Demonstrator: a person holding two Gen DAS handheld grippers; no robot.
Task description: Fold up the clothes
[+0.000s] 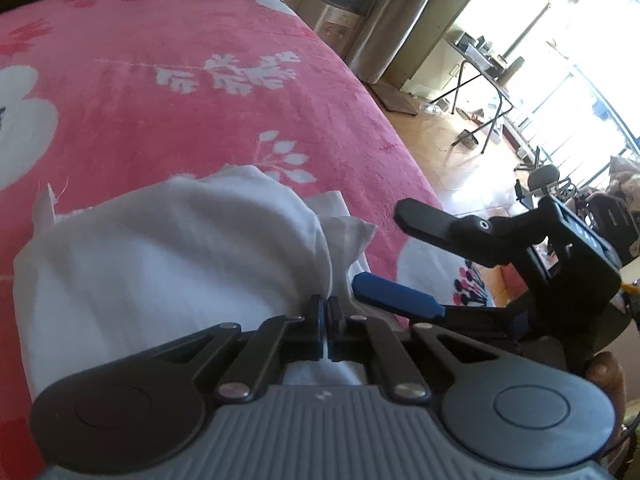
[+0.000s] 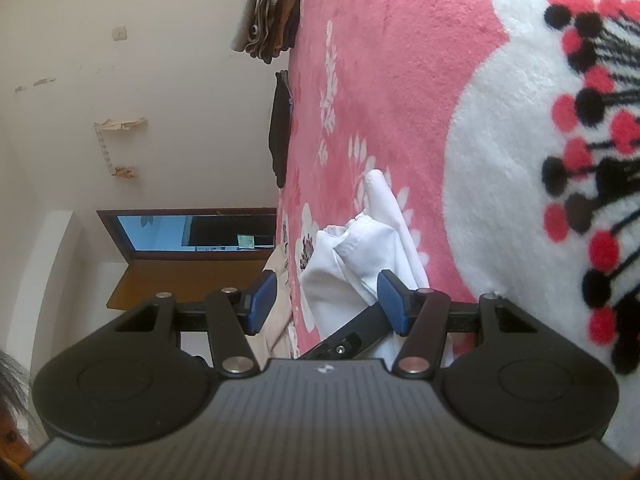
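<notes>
A white garment [image 1: 168,248] lies bunched on the pink flowered blanket [image 1: 200,112]. My left gripper [image 1: 326,312] is shut on a fold of the white garment and holds it up. My right gripper [image 1: 396,252] shows at the right of the left wrist view, open, its blue pad [image 1: 396,294] close beside the held fold. In the right wrist view my right gripper [image 2: 326,300] is open and empty, with the white garment [image 2: 360,248] just ahead between its fingers and part of the left gripper's arm [image 2: 348,336] below it.
Dark clothes [image 2: 280,128] and a pile of brown clothes [image 2: 272,8] lie at the blanket's far edge. The bed's side edge [image 1: 400,128] drops to a wooden floor with a folding table [image 1: 480,80] by bright windows.
</notes>
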